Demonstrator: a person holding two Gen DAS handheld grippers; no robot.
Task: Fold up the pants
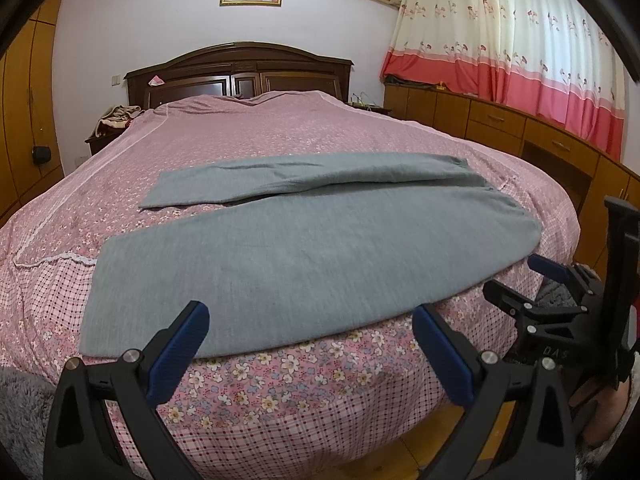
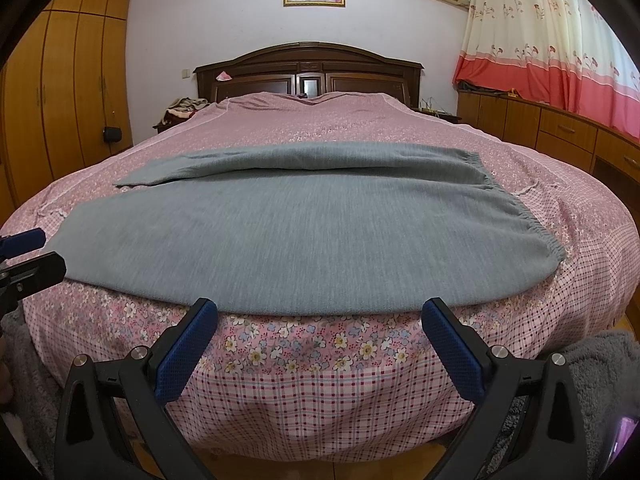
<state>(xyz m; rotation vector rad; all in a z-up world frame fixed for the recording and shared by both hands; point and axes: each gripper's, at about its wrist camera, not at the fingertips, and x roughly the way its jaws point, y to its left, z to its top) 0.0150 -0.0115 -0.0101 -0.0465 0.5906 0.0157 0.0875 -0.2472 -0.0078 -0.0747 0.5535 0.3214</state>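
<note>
Grey pants (image 1: 280,256) lie flat across the near end of the bed, waistband to the right, two legs pointing left and spread apart in a narrow V. They also show in the right wrist view (image 2: 304,232), with the elastic waistband (image 2: 532,220) at the right. My left gripper (image 1: 310,316) is open and empty, just short of the near leg's front edge. My right gripper (image 2: 320,312) is open and empty, at the front edge of the pants near the seat. The right gripper also shows in the left wrist view (image 1: 548,272), by the waistband end.
The bed (image 1: 280,132) has a pink floral cover (image 2: 320,360) that hangs over the near edge. A dark wooden headboard (image 2: 308,68) stands at the far end. Wooden cabinets (image 1: 520,128) run along the right under red and cream curtains. A wardrobe (image 2: 60,92) stands left.
</note>
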